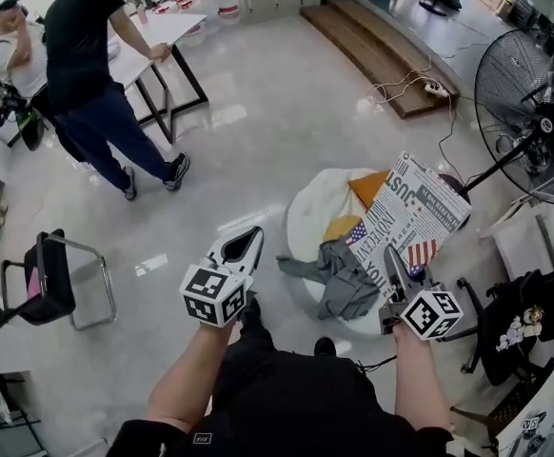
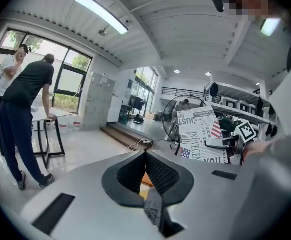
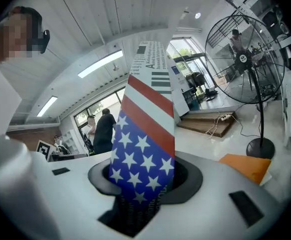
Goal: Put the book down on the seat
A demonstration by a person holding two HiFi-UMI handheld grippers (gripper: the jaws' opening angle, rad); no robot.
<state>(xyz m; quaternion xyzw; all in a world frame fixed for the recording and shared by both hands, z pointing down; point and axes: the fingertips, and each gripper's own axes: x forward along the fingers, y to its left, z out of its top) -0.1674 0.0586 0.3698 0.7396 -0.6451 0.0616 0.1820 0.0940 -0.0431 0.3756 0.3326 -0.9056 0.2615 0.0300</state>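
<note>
Book (image 1: 412,219) clamped in right tongs (image 1: 392,286)

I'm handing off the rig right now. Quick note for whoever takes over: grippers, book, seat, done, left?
Left gripper: fingers shut, empty, held left of the seat.
Right gripper: shut on the book, held up tilted over the seat.
Seat: white, with a grey cloth and an orange cushion on it.
Done: book gripped and over the seat.
Left: lower it onto a bare part, open the fingers.
</note>
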